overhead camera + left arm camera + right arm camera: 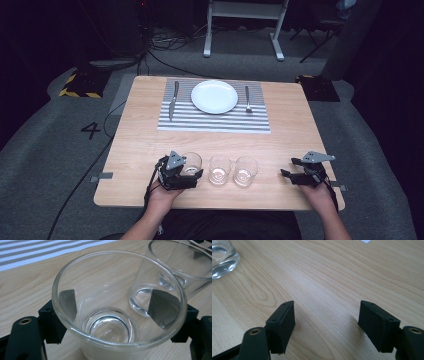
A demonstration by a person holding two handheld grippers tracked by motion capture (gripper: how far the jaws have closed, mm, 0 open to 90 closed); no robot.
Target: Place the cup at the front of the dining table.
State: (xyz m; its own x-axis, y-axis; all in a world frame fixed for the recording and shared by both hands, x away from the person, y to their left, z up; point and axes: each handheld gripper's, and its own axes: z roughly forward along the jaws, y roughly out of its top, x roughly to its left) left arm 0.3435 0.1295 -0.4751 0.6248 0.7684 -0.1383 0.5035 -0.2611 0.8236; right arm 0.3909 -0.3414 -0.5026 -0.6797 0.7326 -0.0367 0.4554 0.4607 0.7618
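Observation:
Three clear empty glasses stand in a row near the table's front edge: left glass (192,161), middle glass (219,169), right glass (245,171). My left gripper (191,169) is shut on the left glass (110,325). Its two black pads (68,304) press the glass wall from either side, and the glass stands on the wood. The middle glass (180,262) is just beyond it. My right gripper (289,167) rests open on the table to the right of the row, with bare wood between its jaws (327,315). The right glass (222,257) is at that view's top left.
At the back of the wooden table (140,145), a striped placemat (215,121) holds a white plate (214,96), a knife (173,100) to its left and a fork (247,98) to its right. Bare wood lies between the placemat and the glasses.

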